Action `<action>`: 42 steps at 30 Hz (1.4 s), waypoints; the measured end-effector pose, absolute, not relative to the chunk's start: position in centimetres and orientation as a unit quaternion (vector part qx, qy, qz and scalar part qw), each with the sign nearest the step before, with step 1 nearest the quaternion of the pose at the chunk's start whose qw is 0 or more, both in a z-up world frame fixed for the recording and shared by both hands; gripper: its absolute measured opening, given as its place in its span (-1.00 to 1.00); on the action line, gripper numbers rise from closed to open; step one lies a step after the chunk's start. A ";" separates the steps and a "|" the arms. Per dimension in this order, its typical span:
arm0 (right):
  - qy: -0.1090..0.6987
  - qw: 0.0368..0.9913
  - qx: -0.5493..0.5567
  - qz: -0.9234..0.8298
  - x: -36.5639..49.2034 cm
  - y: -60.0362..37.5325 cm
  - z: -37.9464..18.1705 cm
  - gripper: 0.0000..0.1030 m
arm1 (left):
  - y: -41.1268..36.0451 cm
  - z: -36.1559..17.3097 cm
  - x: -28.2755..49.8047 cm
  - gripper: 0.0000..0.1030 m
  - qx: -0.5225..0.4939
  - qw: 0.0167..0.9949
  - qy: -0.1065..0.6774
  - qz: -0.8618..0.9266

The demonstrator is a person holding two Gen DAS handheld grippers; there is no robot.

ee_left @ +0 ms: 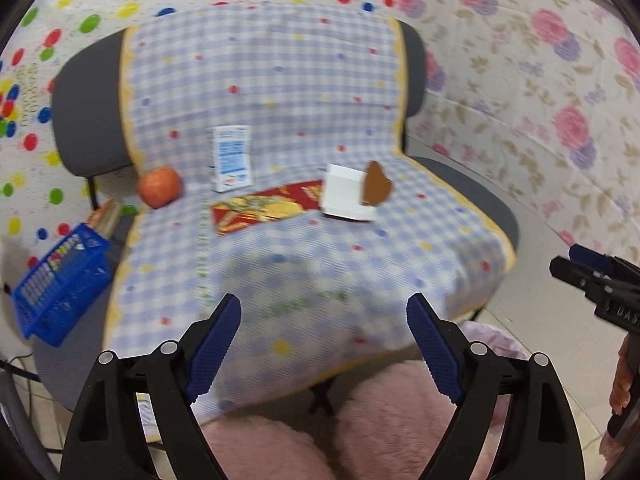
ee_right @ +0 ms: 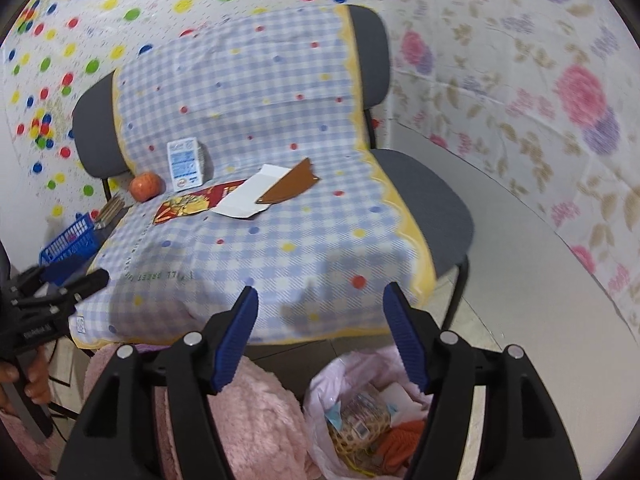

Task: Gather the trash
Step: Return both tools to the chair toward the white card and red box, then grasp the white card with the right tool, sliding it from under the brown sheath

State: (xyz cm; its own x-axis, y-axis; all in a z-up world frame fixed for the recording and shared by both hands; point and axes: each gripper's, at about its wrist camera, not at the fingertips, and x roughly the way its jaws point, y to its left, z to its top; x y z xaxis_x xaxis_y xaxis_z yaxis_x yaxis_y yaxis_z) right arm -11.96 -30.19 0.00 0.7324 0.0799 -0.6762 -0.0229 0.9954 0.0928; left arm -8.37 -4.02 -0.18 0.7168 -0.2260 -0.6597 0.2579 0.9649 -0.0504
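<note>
A chair covered with a blue checked cloth [ee_left: 304,92] [ee_right: 280,240] holds a red and yellow wrapper [ee_left: 264,208] [ee_right: 192,202], a white box with a brown flap [ee_left: 348,196] [ee_right: 260,196], a small blue and white carton [ee_left: 232,158] [ee_right: 185,164] and an orange fruit [ee_left: 160,187] [ee_right: 146,186]. A pink trash bag [ee_right: 360,420] with several bits of trash sits on the floor below my right gripper [ee_right: 320,340]. Both grippers are open and empty. My left gripper [ee_left: 324,344] hovers before the seat's front edge.
A blue plastic basket [ee_left: 60,288] [ee_right: 70,242] stands left of the chair. Pink fluffy fabric [ee_left: 360,432] [ee_right: 248,420] lies under both grippers. Patterned sheets cover the walls. The right gripper shows at the right edge of the left wrist view [ee_left: 596,280].
</note>
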 end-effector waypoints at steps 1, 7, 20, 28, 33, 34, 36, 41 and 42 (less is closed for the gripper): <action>0.367 0.929 0.031 0.033 -11.1 -29.5 -0.3 0.26 | -3.5 -0.1 -8.0 0.66 0.022 0.928 0.352 -0.121; 0.384 0.922 0.014 0.055 -7.0 -27.2 -1.9 0.27 | -0.6 -0.1 -5.4 0.67 0.015 0.933 0.351 -0.075; 0.399 0.914 0.018 0.070 1.6 -24.8 -3.8 0.27 | 3.2 -3.0 4.9 0.67 -0.001 0.929 0.368 -0.026; 0.400 0.914 0.020 0.068 5.0 -24.8 -4.6 0.27 | 2.8 -5.9 12.9 0.67 0.006 0.918 0.397 0.001; 0.409 0.910 0.022 0.059 7.3 -25.4 -5.4 0.27 | 3.5 -7.3 16.9 0.67 -0.005 0.910 0.414 0.020; 0.410 0.910 0.024 0.058 7.6 -25.5 -5.5 0.27 | 3.7 -7.5 17.6 0.67 -0.006 0.909 0.417 0.023; 0.411 0.909 0.028 0.056 8.1 -25.6 -5.7 0.27 | 4.0 -8.0 19.0 0.67 -0.001 0.905 0.424 0.030; 0.417 0.907 0.029 0.055 8.4 -25.7 -6.2 0.27 | 4.6 -9.2 20.6 0.66 -0.004 0.890 0.455 0.021; 0.418 0.906 0.029 0.055 8.3 -25.7 -6.3 0.27 | 4.6 -9.1 20.4 0.64 -0.004 0.888 0.460 0.012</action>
